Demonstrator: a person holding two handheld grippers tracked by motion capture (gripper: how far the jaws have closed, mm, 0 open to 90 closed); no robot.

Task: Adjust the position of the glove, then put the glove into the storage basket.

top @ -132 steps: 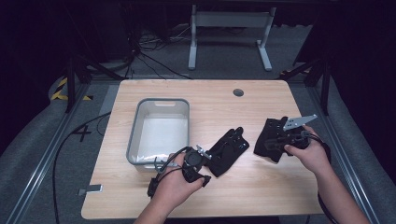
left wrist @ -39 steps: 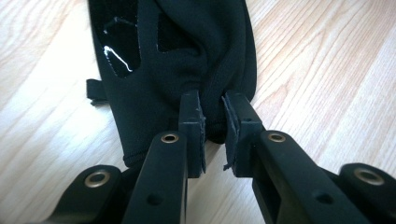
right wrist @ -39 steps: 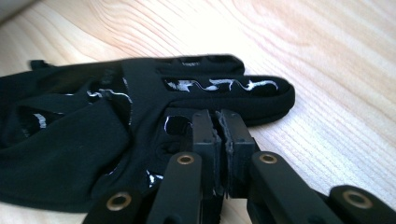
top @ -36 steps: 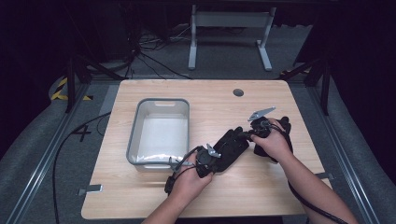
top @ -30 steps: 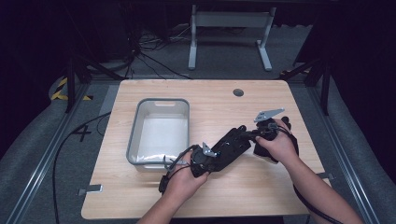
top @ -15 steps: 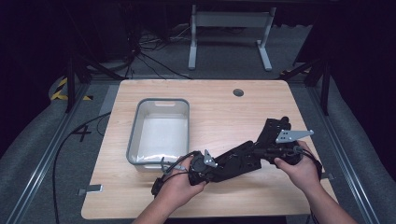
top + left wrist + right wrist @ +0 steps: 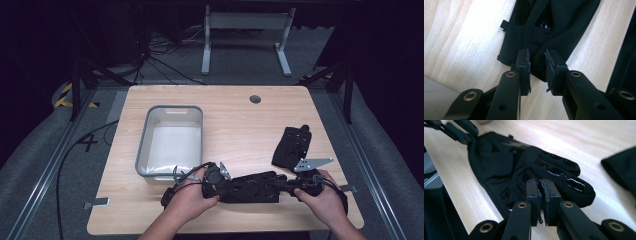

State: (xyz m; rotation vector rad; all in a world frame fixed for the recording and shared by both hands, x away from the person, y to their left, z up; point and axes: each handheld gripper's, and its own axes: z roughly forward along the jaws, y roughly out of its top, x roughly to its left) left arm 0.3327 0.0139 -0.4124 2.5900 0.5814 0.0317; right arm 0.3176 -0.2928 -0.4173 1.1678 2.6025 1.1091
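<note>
Wooden table (image 7: 235, 120), black glove (image 7: 250, 187) stretched flat, left tongs (image 7: 537, 65) pinching one end, right tongs (image 7: 541, 192) clamped on the other

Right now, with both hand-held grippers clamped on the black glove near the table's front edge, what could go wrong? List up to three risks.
1. The right hand-held gripper pinches only a thin fold of the stretched black glove; more pull may slip it free.
2. The left hand-held gripper bites just the glove's end, so the fabric could strain.
3. The glove lies near the table edge; if dropped, it might slide off rather than reach the grey bin.
</note>
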